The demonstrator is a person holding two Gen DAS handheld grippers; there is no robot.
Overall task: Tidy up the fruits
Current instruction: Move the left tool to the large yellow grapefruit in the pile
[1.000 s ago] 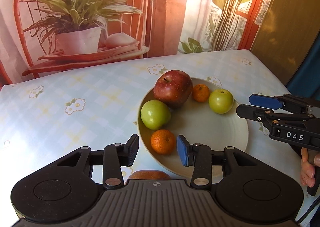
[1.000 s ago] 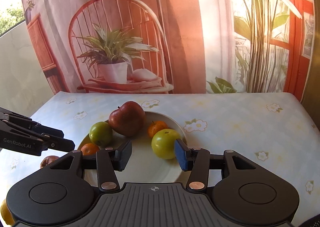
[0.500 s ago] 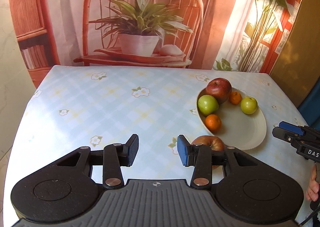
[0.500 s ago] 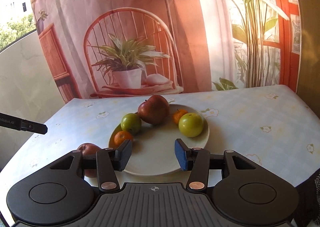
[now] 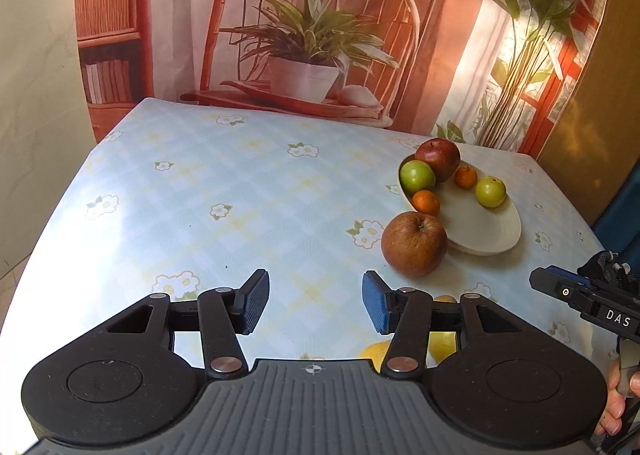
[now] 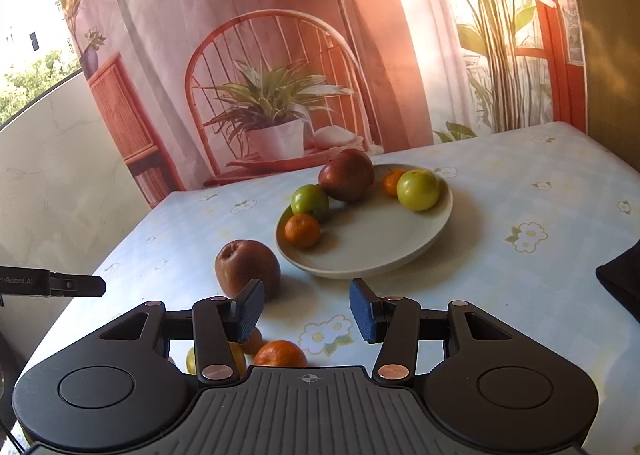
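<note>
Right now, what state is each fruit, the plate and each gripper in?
Plate: on table, holds five fruits.
Dark red apple: on plate.
Two green apples: on plate.
Brown apple: on table beside plate.
Mandarin: on table, near edge.
Left gripper: opening, empty.
Right gripper: open, empty.

bare tablecloth [image 5: 224, 207] leftward; brown apple [image 6: 247, 267] just beside plate [image 6: 372, 259]

Matt ceramic plate [image 6: 420, 251] — glossy smooth tablecloth [image 5: 240, 191]

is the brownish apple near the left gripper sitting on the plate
No, the brownish apple rests on the tablecloth just outside the plate, which holds five other fruits.
</note>
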